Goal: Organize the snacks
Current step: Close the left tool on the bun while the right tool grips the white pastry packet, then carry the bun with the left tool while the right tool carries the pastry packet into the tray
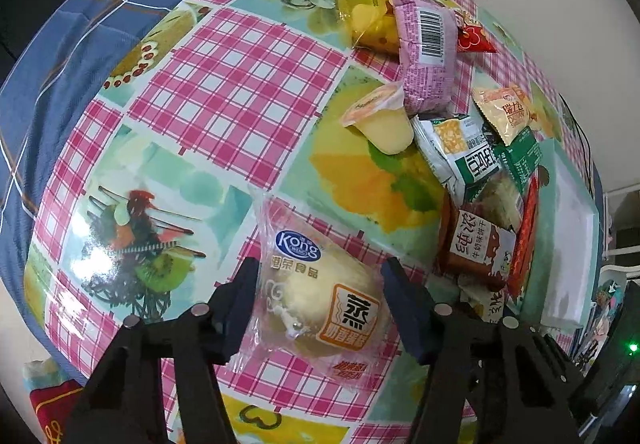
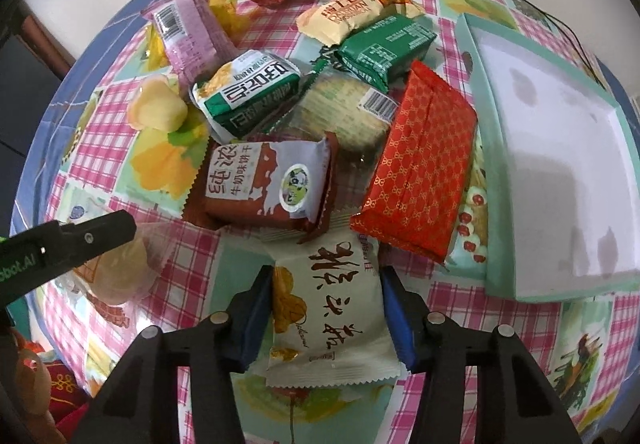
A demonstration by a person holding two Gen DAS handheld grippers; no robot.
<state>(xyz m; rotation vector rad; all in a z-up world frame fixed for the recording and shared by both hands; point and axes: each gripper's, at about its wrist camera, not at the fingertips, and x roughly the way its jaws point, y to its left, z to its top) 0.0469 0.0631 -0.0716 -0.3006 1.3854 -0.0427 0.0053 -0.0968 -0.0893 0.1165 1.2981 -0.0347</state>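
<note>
**Snacks heaped beside an open box**

A clear-wrapped steamed cake [image 1: 320,300] lies flat, apart from the pile. A cream-white packet [image 2: 332,308] with brush lettering lies at the pile's near edge. Behind it a brown milk-biscuit pack [image 2: 264,184] overlaps a red patterned packet [image 2: 420,164], with green packs [image 2: 384,44] beyond. The mint-rimmed box [image 2: 560,148] stands empty just beside them.

clear biscuit pack [image 2: 340,112] half buried, box [image 2: 496,148] corner cut off

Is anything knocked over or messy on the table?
Yes. The yellow jelly cup lies tipped on its side by the snack pile, where packets are heaped crookedly over each other. The green tray beside them has nothing in it yet. Nothing looks spilled or torn.
</note>
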